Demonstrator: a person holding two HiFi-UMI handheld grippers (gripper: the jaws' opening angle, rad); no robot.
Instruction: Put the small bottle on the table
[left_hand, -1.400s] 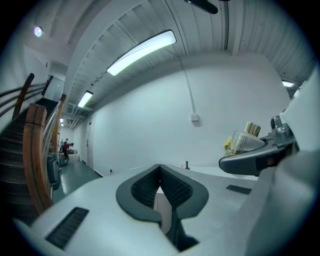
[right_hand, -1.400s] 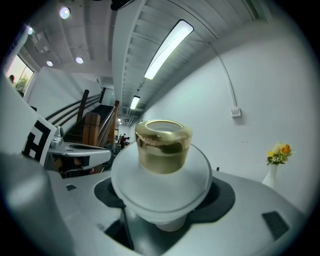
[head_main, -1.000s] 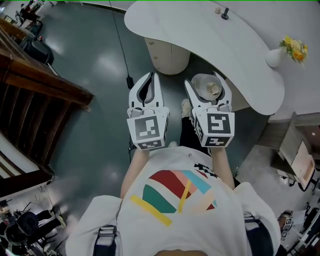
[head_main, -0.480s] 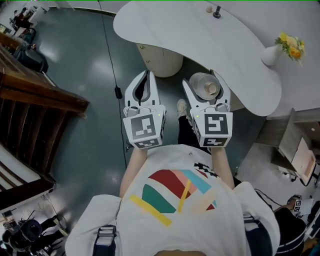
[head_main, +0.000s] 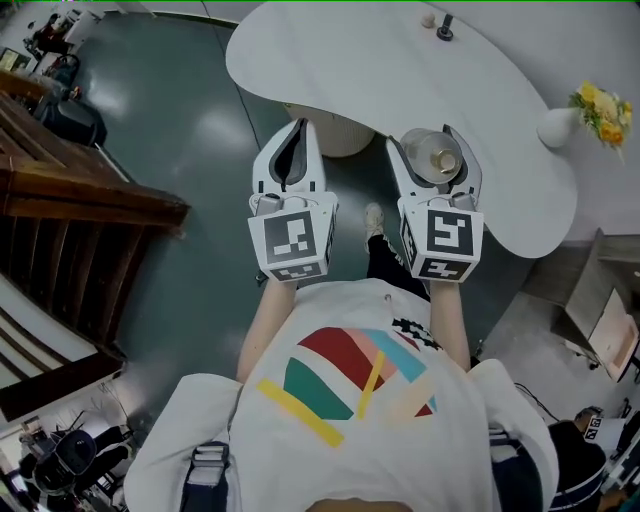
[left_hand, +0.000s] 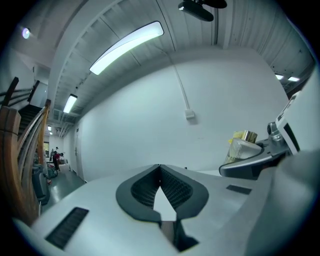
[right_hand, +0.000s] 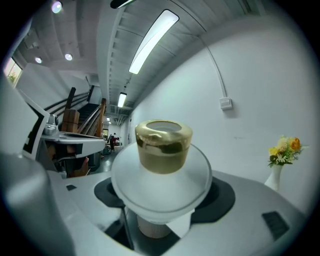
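Has carried both grippers forward and up toward the table (head_main: 330, 60) since half a second ago. Now shows the small bottle (head_main: 432, 158) against the table's near rim, earlier seen short of it over the floor (head_main: 190, 140). Clamps that bottle in the right gripper (head_main: 430, 148), jaws closed on the body below the wide white shoulder, gold cap (right_hand: 163, 145) on top, standing upright. Cannot tell from above whether raised clear of the tabletop or level with it. Holds the left gripper (head_main: 298, 130) just beside the right one, jaws pressed together with nothing between them, tips by the rim over the ribbed pedestal (head_main: 345, 135). Finds a small dark knob (head_main: 445, 30) and a pale ball (head_main: 428, 20) close together at the table's far edge, well apart from the bottle. Finds a white vase (head_main: 556, 125) with yellow flowers (head_main: 600, 105) at the right end of the table, also visible at the right in the right gripper view (right_hand: 280, 165). Leaves a wooden stair rail (head_main: 90, 195) well off to the left. Faces a broad stretch of white tabletop between near rim and far edge, curving away on both sides.
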